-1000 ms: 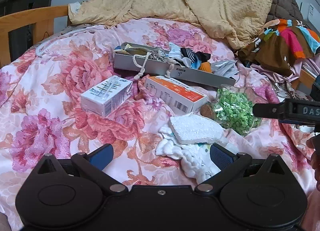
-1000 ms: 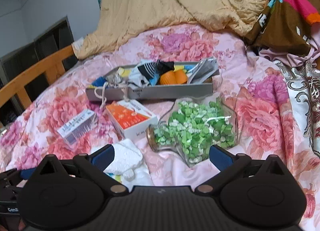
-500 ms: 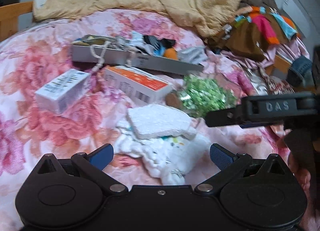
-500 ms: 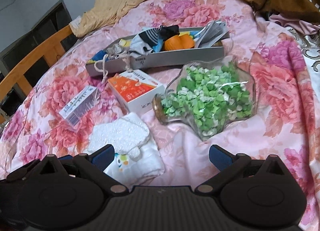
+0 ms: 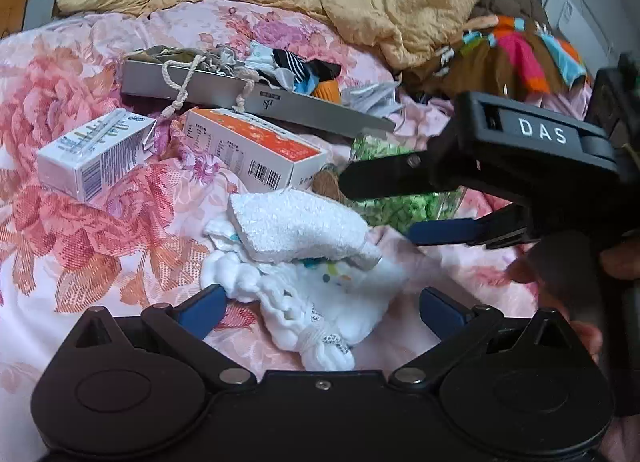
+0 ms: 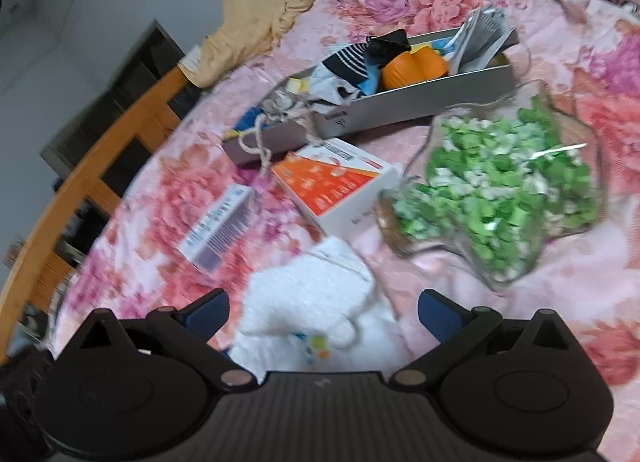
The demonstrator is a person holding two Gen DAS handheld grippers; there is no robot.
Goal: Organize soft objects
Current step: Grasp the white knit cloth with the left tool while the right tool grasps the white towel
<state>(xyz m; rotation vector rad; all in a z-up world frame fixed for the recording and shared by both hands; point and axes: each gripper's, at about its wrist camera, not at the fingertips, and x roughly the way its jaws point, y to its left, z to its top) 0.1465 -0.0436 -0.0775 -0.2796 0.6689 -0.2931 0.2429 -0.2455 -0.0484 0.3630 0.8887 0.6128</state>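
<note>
Between the spread blue pads of the left gripper (image 5: 320,308) lies a crumpled white cloth (image 5: 320,302); both jaws stand apart and nothing is held. On the cloth rests a folded white towel (image 5: 296,228), and the right gripper (image 6: 322,312) — also spread wide and empty — hovers above that same pile. Beyond it lie an orange-and-white carton (image 5: 256,152), a white carton with a barcode (image 5: 96,152), a clear star-shaped jar of green pieces (image 6: 500,190) and a long grey tray (image 5: 256,100) already holding socks and cord. Risk, as a judgement: both tools converge on one pile, so the fingers may collide or pinch the floral bedcover (image 5: 80,230) along with the cloth — and a careless sweep could roll the jar. Legible writing: "DAS" on the right gripper's body in the left wrist view; carton print is too small to read.
</note>
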